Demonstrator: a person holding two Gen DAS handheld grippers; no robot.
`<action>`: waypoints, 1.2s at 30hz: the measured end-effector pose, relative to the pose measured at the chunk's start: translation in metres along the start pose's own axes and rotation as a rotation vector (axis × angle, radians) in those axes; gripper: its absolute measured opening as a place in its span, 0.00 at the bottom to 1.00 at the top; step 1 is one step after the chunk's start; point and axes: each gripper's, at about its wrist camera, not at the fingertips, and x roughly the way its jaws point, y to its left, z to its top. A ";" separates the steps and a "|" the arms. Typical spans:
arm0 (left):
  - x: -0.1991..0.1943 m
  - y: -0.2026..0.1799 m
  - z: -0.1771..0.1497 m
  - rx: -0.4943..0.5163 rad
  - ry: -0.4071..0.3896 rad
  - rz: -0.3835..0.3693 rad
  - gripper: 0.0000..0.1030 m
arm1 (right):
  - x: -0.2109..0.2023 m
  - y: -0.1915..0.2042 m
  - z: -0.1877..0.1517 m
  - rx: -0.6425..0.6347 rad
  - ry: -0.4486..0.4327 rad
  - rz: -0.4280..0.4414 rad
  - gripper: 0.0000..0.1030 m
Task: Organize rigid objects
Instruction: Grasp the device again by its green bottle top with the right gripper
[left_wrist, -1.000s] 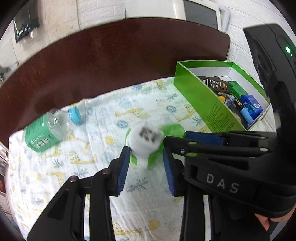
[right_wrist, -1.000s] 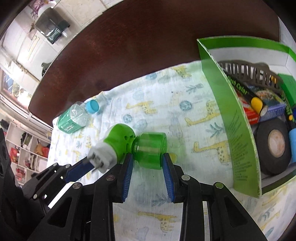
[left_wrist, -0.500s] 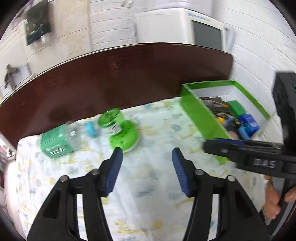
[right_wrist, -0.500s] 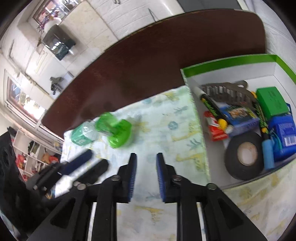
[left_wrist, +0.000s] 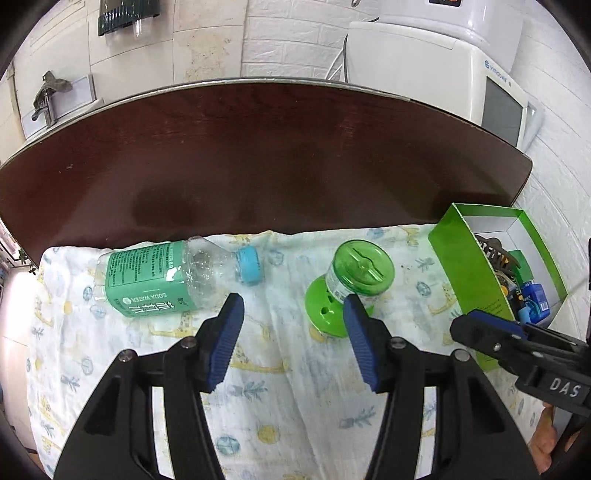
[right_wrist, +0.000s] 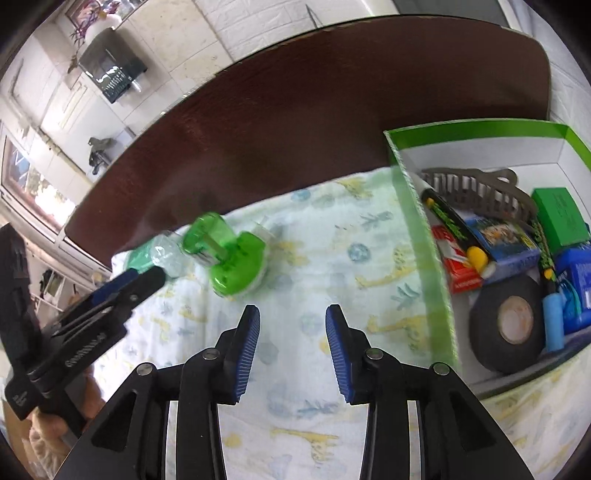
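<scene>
A green plug-in vaporizer lies loose on the giraffe-print cloth, its clear green bottle end tipped up and its wide disc base resting on the fabric; its long axis slants away from both cameras, and from the right wrist view white prongs seem to show beyond the disc (blur makes that uncertain). The left claw hangs just short of it, empty, jaws about half apart; the vaporizer sits ahead and slightly to that claw's right, behind its right pad in the picture, not between the pads. The right claw is also empty, its jaws having just opened a little to a narrower gap than the left's, and the vaporizer lies ahead and to its left, a bit further off, so the left claw appears the nearer of the two. Beside the vaporizer lies a soda water bottle on its side, blue cap pointing toward the vaporizer, near but apart from it. On the other side stands the open green box, already holding a roll of black tape, markers, small cartons and a grey comb-like piece; its near wall stands between the vaporizer and the space inside, so any carry would likely have to clear that wall. Cloth and box rest on a dark wood surface.
</scene>
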 end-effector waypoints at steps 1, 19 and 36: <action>0.003 0.001 0.000 -0.001 0.004 0.008 0.53 | 0.001 0.004 0.005 0.004 -0.004 0.008 0.37; 0.030 -0.066 -0.006 0.146 0.063 -0.170 0.54 | 0.019 -0.005 0.043 0.029 -0.009 -0.111 0.37; 0.026 -0.047 -0.007 0.086 0.071 -0.215 0.54 | 0.030 0.022 0.055 -0.056 -0.023 0.011 0.37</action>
